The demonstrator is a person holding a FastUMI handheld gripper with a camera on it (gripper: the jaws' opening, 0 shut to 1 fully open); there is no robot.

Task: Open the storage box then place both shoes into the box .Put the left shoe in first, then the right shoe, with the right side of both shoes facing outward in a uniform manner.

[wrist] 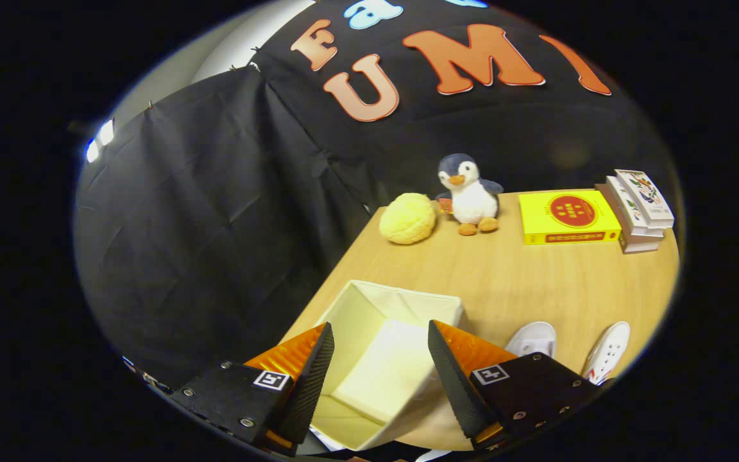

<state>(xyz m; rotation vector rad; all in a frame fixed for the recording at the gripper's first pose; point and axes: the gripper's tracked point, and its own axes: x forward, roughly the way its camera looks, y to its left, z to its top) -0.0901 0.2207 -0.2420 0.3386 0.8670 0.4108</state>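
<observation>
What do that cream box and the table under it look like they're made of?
The storage box looks like fabric over stiff panels: matte cream walls with fold creases. It sits open between the fingers of the open hand-held gripper. The table seems to be wood or wood-look laminate: pale grain lines and a smooth, faintly shiny top.

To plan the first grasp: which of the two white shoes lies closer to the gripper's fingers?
The shoe right beside the box; the other shoe lies farther out. The gripper is open.

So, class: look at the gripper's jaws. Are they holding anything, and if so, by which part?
Nothing is held. The gripper has its jaws spread wide above the open storage box, touching neither it nor the two white shoes beside the box.
</observation>
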